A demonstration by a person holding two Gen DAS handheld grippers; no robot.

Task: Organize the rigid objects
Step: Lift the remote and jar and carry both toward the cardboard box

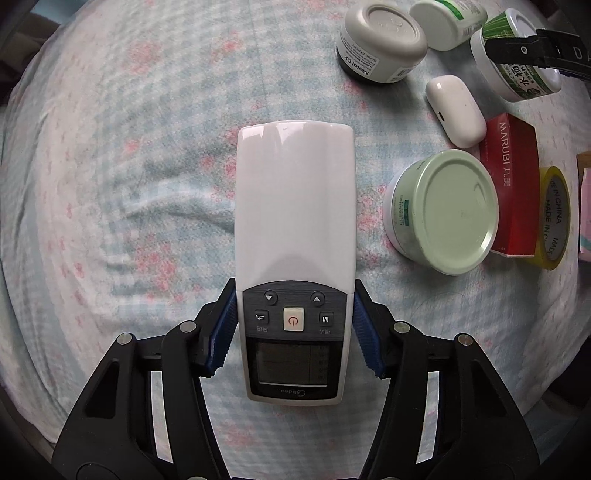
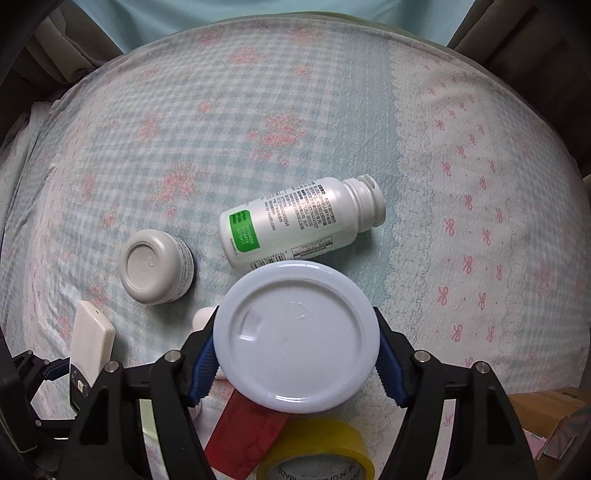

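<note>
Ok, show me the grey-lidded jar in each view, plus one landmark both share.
Left wrist: grey-lidded jar at top, right of centre, beside the white bottle.
Right wrist: jar left of centre, left of that bottle.
Shared landmark: the yellow tape roll.

Soft, even daylight fills both views; shadows are faint. Glare streaks the remote control (image 1: 295, 206) and the white lid (image 2: 297, 336). Fisheye bending darkens the corners.

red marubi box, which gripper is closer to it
Right. The right gripper, shut on a white-lidded jar, hangs almost directly above the red box. The left gripper, clamped on the remote, sits off to the side, past the green-lidded jar.
</note>
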